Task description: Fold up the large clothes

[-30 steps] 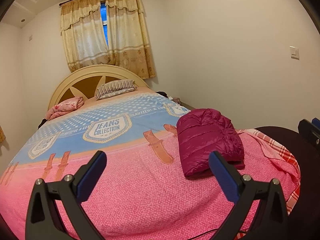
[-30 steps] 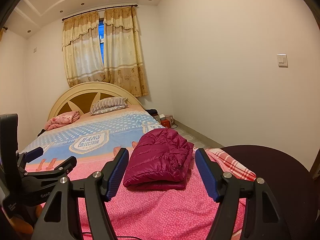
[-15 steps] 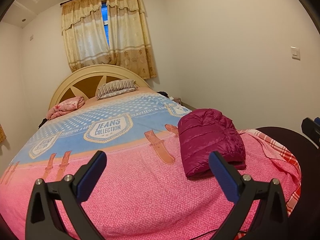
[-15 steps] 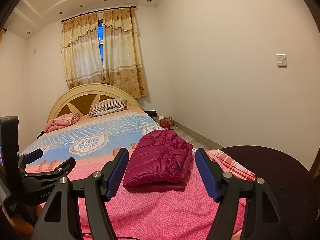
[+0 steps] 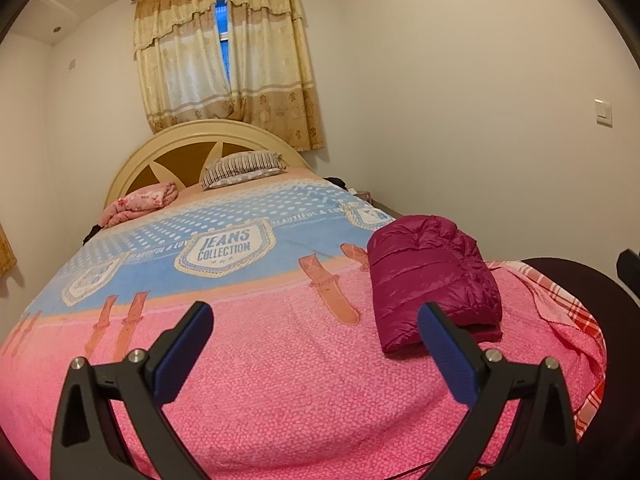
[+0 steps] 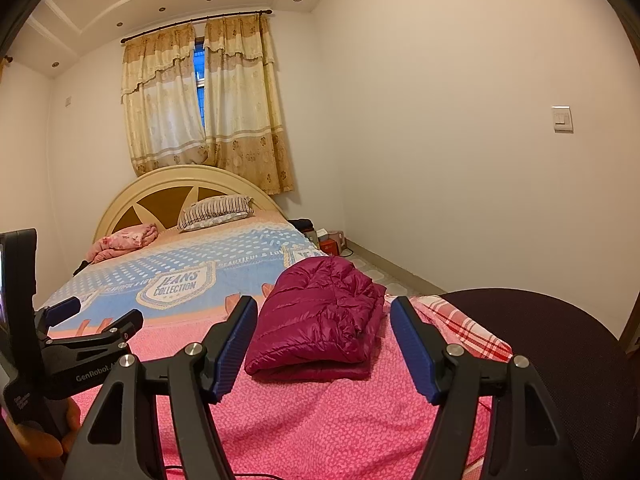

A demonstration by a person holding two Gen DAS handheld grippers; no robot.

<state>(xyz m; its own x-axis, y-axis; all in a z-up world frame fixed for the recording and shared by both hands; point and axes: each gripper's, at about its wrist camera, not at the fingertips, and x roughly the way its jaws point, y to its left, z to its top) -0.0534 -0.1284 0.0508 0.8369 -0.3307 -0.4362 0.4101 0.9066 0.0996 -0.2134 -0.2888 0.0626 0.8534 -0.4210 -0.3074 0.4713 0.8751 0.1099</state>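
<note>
Starting at the left of the left wrist view, a pink bundle point(image 5: 138, 204) lies against the headboard point(image 5: 192, 148), with a striped pillow point(image 5: 242, 163) to its right. The bed point(image 5: 260, 380) carries a cover that is blue with a "JEANS COLLECTION" badge at the far half and pink at the near half. The left gripper point(image 5: 316, 350) hangs above the pink part, its blue-padded fingers point(image 5: 182, 354) wide apart and holding nothing. The jacket point(image 5: 432, 280), magenta and quilted, lies folded into a compact block on the right side of the bed, where the blue and pink meet. The right finger overlaps its near edge in this view; contact cannot be confirmed. A red checked cloth point(image 5: 568, 304) lies at the bed's right edge, beside a dark round seat point(image 5: 580, 280). A wall switch point(image 5: 603, 112) sits high on the right wall.

In the right wrist view the left gripper point(image 6: 86, 316) shows at the left edge, held in a hand. The right gripper point(image 6: 324, 344) also has its fingers point(image 6: 234, 346) spread apart and empty, with the jacket point(image 6: 320, 328) lying between and beyond them, apart from both pads. Curtains point(image 6: 200, 100) hang above the headboard. Boxes point(image 6: 330, 240) stand on the floor past the bed's far right corner.
</note>
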